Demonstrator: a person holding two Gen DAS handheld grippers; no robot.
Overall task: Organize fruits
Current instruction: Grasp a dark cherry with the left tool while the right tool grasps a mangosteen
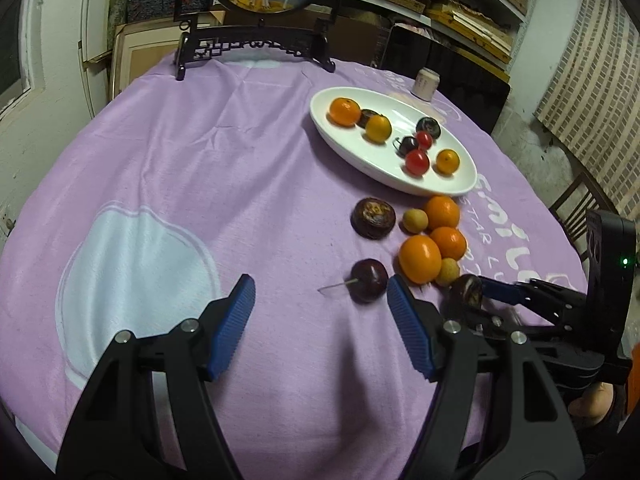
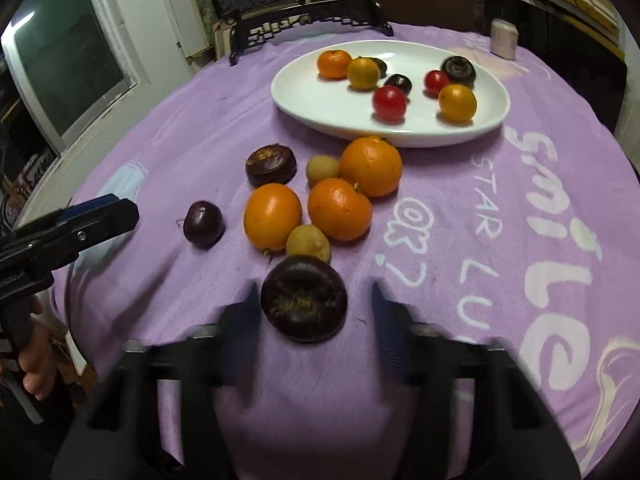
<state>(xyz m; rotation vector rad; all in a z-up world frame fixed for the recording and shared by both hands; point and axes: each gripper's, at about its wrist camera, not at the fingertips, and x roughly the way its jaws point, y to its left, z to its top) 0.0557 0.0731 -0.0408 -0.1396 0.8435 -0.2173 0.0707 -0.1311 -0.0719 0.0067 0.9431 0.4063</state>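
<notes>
A white oval plate (image 1: 360,152) (image 2: 320,100) at the far right of the purple cloth holds several oranges, red tomatoes and dark fruits. In front of it lie three oranges (image 2: 340,208), two small yellow fruits and a dark flat fruit (image 2: 271,164). A dark stemmed cherry (image 1: 369,280) (image 2: 203,223) lies just inside the right finger of my left gripper (image 1: 320,292) (image 2: 100,212), which is open and empty. My right gripper (image 2: 314,284) (image 1: 486,292) straddles a dark round fruit (image 2: 304,298) (image 1: 466,292). Its fingers are blurred, and a gap shows on the fruit's right side.
A black carved stand (image 1: 256,44) with a round picture is at the table's back edge. A pale can (image 1: 426,84) (image 2: 503,42) stands behind the plate. A chair (image 1: 580,204) is off the right edge. A person's hand (image 2: 36,368) holds the left gripper's handle.
</notes>
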